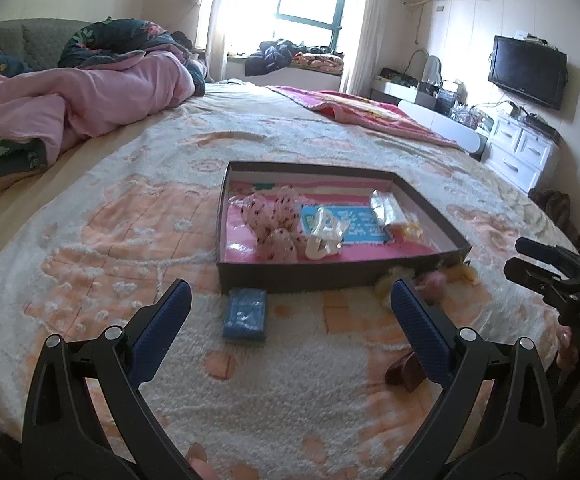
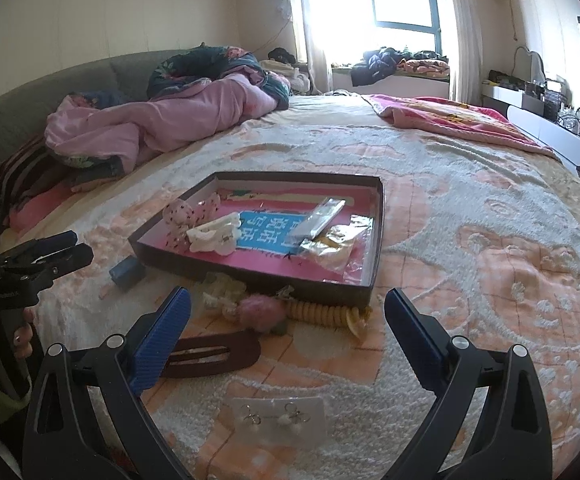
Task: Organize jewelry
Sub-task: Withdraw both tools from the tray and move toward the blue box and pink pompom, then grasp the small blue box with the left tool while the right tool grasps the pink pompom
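Here both grippers hover over the bed (image 1: 89,208) with their blue-padded fingers spread wide and holding nothing. The left gripper (image 1: 290,308) has its left finger (image 1: 161,332) and right finger just short of a small blue box (image 1: 245,315), which lies on the blanket between them and slightly ahead. Beside the right finger sits a dark brown hair clip (image 1: 404,370), partly hidden by it. Straight beyond the fingertips is the shallow dark tray (image 1: 290,276) with a pink lining; inside it lie spotted pink scrunchies (image 1: 277,220), a white claw clip (image 1: 324,236) and a clear packet (image 1: 386,208).

The right gripper (image 2: 287,312) opens toward the near edge of that tray (image 2: 330,294). Below and between its fingers, close to the camera, a clear earring card (image 2: 279,420) lies flat on the blanket. The brown hair clip (image 2: 209,354) touches or passes behind the left finger (image 2: 161,336). Just ahead of the fingertips, against the tray's near wall, rest a cream scrunchie (image 2: 223,286), a pink fluffy hair tie (image 2: 261,312) and a yellow coiled hair tie (image 2: 324,314). Far off to the left the blue box (image 2: 125,272) lies beside the tray.
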`<state>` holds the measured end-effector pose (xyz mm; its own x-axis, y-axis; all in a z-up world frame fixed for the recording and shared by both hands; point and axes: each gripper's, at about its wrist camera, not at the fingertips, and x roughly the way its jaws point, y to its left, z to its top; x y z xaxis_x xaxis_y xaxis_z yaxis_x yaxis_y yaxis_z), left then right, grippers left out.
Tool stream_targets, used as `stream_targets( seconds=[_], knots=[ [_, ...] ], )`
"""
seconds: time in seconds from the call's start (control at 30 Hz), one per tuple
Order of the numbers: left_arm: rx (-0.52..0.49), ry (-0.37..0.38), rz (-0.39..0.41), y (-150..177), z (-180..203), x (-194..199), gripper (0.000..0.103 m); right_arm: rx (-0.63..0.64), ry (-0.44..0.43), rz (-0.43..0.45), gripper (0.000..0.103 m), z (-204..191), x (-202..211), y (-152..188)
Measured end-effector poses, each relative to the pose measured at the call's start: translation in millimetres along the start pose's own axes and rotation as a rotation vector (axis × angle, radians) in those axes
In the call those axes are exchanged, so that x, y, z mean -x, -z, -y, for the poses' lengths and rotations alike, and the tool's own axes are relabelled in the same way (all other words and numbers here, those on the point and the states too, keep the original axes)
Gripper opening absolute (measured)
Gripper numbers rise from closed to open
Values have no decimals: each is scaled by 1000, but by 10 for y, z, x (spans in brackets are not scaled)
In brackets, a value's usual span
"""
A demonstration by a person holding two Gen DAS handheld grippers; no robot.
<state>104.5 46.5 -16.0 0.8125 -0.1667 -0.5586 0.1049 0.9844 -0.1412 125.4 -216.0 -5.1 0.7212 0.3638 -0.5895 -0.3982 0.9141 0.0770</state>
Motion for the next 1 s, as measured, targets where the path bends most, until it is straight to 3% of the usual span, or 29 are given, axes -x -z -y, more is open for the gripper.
stream_targets(
  seconds=[0.23, 0.57, 0.83, 1.0],
  knots=[
    [2, -39, -38, 95, -99, -101, 91, 21, -12, -35, 94, -110, -139, 92],
    [16, -45, -62, 140, -139, -226, 91, 27, -12, -82, 83, -168, -410, 131],
    [19, -68, -85, 182, -187, -358, 91, 19, -7, -123, 72, -181, -636, 162],
    [23, -86, -90, 186, -218, -421, 91, -2, -5, -146, 58, -179, -765, 167]
  ],
)
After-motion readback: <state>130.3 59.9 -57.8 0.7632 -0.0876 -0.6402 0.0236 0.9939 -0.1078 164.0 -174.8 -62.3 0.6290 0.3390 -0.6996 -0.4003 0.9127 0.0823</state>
